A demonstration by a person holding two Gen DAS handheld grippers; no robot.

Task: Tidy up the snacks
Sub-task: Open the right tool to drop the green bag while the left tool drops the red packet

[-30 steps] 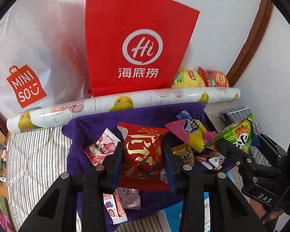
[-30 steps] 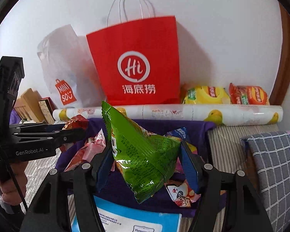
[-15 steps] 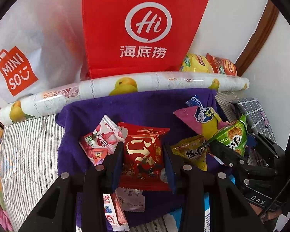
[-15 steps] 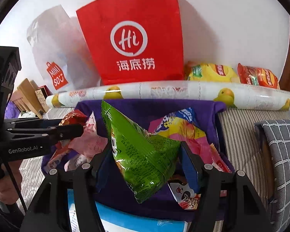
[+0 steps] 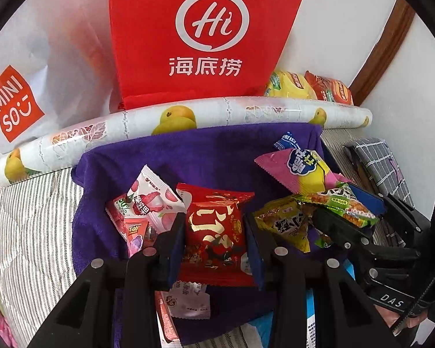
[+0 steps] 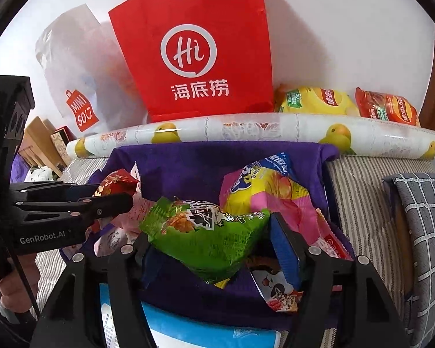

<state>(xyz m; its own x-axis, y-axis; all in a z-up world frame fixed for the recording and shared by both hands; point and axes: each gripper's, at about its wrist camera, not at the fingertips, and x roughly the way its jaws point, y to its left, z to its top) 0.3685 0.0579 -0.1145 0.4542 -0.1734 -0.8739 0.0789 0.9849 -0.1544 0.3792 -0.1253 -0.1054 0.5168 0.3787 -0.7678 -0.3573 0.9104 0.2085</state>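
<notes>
Snack packets: glossy plastic film, crinkled, e.g. red packet (image 5: 214,232) with gold foil print and green packet (image 6: 208,237). Purple cloth (image 5: 188,156) under them: matt, soft nap like a towel. Striped bedding (image 5: 29,220): woven fabric, matt. Red bag (image 6: 197,49): matt paper, creased edges. White bag (image 5: 43,66): thin translucent plastic, slight sheen. Fruit-print roll (image 6: 246,130): smooth, glossy plastic sheet. Checked cushion (image 6: 420,217): matt cloth. Door frame (image 5: 382,49): brown wood, semi-gloss. Gripper bodies: matt black plastic, small metal screws.
</notes>
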